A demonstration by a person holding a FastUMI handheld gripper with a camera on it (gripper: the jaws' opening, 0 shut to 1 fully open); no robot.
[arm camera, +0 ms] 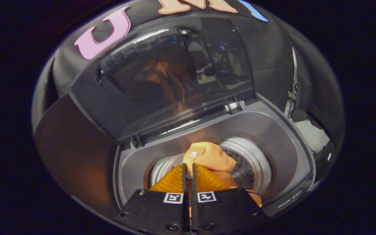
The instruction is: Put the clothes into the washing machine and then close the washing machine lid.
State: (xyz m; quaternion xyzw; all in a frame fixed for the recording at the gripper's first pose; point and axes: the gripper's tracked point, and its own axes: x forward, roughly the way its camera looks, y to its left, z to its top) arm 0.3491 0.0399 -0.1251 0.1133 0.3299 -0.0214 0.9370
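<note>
An orange garment (211, 157) with a small white button hangs bunched from my gripper (189, 167), right over the washing machine's round steel drum (255, 158). Both orange ribbed fingers (171, 181) are pressed together on the cloth. More orange fabric trails down past the right finger. The dark glass lid (162, 71) stands raised beyond the drum, hinged at the back of the grey top panel (273, 127), and mirrors the orange cloth.
The grey rim (132, 169) of the tub opening rings the drum on all sides. A dark panel (73, 153) lies to the left of the machine. Black cloth wall stands behind the lid.
</note>
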